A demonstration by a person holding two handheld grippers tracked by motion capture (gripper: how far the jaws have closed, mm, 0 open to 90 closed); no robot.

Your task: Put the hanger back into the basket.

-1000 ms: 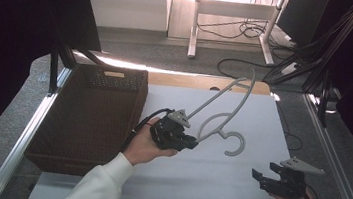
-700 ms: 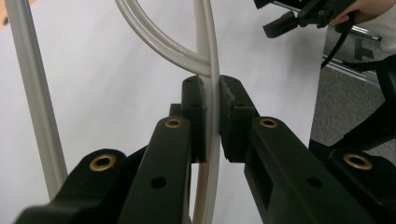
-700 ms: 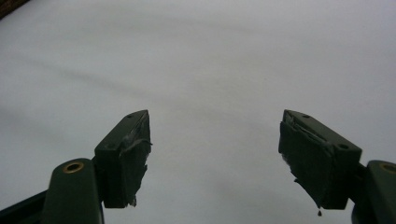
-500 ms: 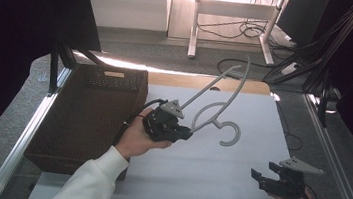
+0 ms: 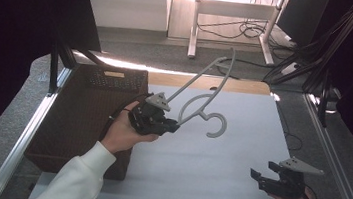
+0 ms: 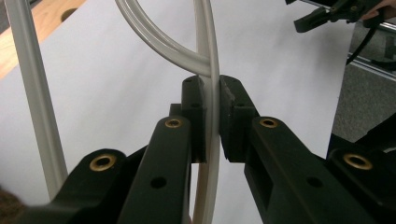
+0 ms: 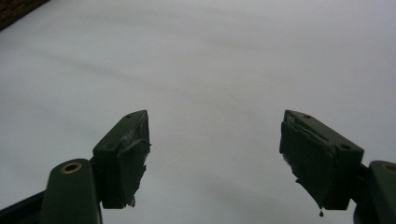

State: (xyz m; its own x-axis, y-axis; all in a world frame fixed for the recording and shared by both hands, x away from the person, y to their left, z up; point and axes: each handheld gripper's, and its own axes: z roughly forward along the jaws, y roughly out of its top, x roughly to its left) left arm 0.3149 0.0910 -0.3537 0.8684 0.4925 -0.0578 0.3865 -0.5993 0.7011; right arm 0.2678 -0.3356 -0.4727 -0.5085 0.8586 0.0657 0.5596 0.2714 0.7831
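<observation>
Left tongs (image 5: 174, 127) clenched on the grey plastic clothes hanger (image 5: 204, 93), pads (image 6: 233, 116) pinching one thin bar near where the curved neck joins. Hanger is lifted above the white sheet on the bench (image 5: 205, 183), just right of the dark brown wicker basket (image 5: 81, 119); its hook hangs lowest, probably clear of the sheet. Right tongs (image 5: 261, 177) released, nothing between them, well right of the basket, near the sheet's front edge.

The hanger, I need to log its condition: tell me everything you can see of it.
The hanger is pale grey, plastic by its look, with thin curved bars and an open hook at one end. It looks whole. It is lifted off the white table sheet and tilted, rising up and away. The left gripper is shut on one bar; nothing else touches it.
</observation>
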